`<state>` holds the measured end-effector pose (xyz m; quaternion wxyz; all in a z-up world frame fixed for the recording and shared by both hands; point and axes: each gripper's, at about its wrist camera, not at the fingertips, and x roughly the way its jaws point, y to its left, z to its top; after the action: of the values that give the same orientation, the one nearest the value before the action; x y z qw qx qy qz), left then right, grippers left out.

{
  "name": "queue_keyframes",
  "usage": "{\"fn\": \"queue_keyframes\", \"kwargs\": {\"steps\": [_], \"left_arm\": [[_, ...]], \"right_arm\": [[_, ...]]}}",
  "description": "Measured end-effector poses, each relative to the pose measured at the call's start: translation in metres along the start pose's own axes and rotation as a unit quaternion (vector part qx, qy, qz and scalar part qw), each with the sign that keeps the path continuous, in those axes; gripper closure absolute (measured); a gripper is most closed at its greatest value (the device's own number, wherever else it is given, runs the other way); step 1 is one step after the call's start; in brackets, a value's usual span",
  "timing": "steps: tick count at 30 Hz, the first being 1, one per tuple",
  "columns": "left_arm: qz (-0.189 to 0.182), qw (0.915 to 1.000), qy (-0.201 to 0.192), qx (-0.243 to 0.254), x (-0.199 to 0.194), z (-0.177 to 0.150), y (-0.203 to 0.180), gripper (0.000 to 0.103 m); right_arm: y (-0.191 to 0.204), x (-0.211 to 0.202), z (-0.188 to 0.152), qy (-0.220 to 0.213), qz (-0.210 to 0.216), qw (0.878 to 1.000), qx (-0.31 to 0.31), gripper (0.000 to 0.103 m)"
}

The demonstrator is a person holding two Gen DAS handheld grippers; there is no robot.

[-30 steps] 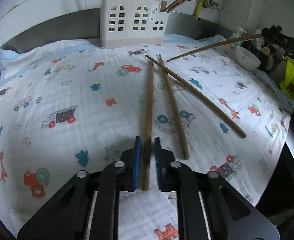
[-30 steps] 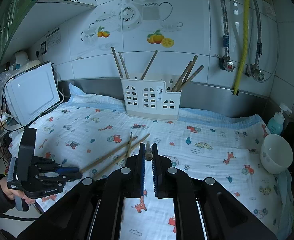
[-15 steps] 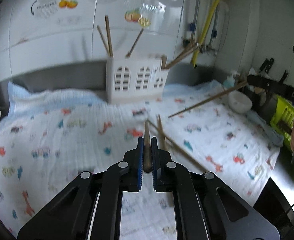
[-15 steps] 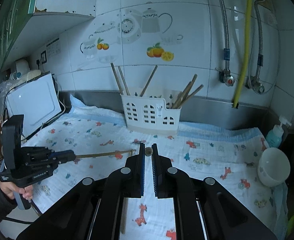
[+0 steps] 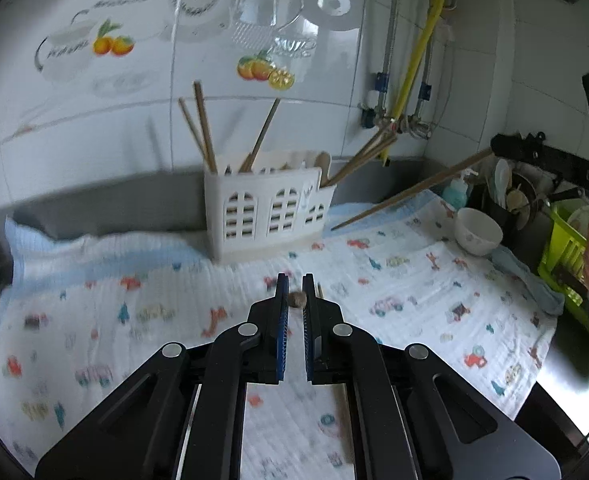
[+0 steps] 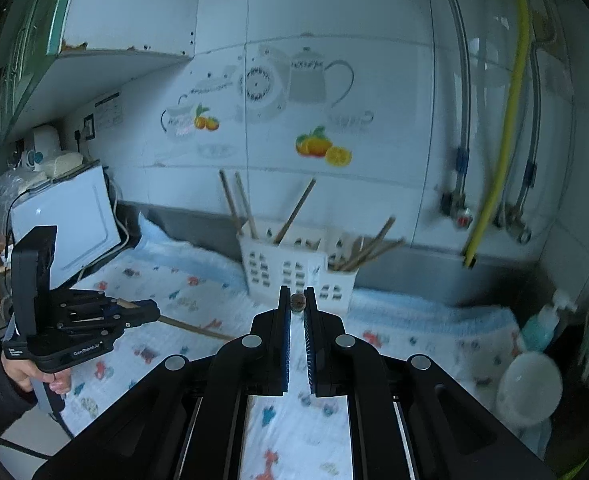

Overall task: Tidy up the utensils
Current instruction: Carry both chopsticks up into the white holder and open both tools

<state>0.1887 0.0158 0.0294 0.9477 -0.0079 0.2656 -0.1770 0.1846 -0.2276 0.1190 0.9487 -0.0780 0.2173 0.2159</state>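
While our left gripper (image 5: pixel 295 300) clamps one chopstick (image 5: pixel 296 299) end-on, our right gripper (image 6: pixel 297 303) pinches another chopstick (image 6: pixel 297 302). Both are raised above the printed cloth (image 5: pixel 174 280), facing the white utensil holder (image 5: pixel 268 210).

We see white tiled wall (image 6: pixel 334 20) with fruit decals (image 6: pixel 323 148), yellow pipe (image 6: pixel 506 128), green cabinet (image 6: pixel 22 40).

matt wooden chopsticks (image 5: pixel 410 190), white plastic holder (image 5: pixel 268 208), soft printed cloth (image 5: pixel 434 280), glossy tiles (image 6: pixel 334 80).
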Motion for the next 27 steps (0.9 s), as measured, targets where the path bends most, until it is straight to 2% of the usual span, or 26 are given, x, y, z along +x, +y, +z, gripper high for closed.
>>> {"fn": "queue_keyframes", "kwargs": {"steps": [6, 13, 18, 22, 27], "left_arm": [[-0.006, 0.9998, -0.007, 0.017, 0.009, 0.038, 0.000, 0.098], [-0.009, 0.9990, -0.028, 0.033, 0.016, 0.082, -0.001, 0.098], [-0.003, 0.9967, -0.070, 0.041, 0.008, 0.122, 0.000, 0.098], [0.018, 0.9924, -0.113, 0.046, 0.004, 0.158, 0.001, 0.098], [0.036, 0.9887, -0.141, 0.037, 0.011, 0.188, 0.007, 0.098]], "right_arm": [[-0.010, 0.005, 0.035, -0.010, -0.021, 1.000, -0.016, 0.097], [-0.019, 0.039, 0.064, 0.015, -0.033, 0.999, -0.033, 0.097], [-0.026, 0.069, 0.070, 0.043, -0.024, 0.998, -0.030, 0.097], [-0.029, 0.088, 0.070, 0.062, -0.009, 0.998, -0.023, 0.097], [-0.031, 0.106, 0.067, 0.078, -0.007, 0.997, -0.026, 0.097]]}}
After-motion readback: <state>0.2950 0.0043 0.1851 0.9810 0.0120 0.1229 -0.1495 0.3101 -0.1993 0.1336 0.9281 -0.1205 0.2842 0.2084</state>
